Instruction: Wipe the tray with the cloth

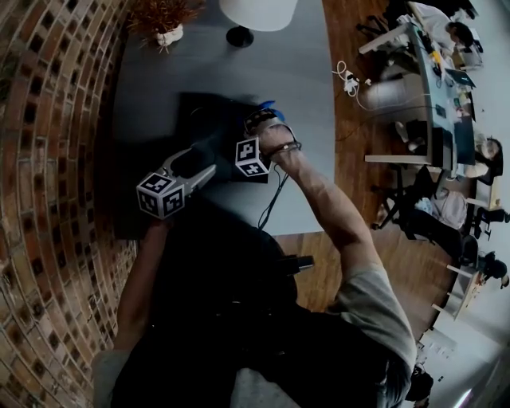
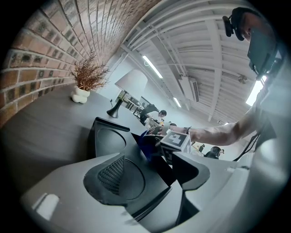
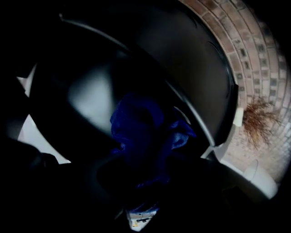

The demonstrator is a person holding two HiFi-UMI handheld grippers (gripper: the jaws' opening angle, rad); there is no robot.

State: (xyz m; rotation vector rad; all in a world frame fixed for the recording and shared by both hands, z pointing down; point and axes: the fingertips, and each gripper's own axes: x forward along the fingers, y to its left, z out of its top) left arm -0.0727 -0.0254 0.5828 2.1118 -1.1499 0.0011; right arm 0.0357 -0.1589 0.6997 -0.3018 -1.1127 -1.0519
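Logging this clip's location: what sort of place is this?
Probably an open-plan office: desks with computers, people seated at them, a brick wall and ceiling strip lights.

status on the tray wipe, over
Left gripper clamps tray edge. Right gripper shut on blue cloth, down on tray. Plant and lamp base well clear at far end.

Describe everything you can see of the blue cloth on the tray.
The blue cloth looks soft and fuzzy, like microfibre, and is crumpled into a loose bunch. The fingers of the right gripper are shut on its near part. Its free folds rest on the inside of the black plastic tray. One corner sticks out to the side.
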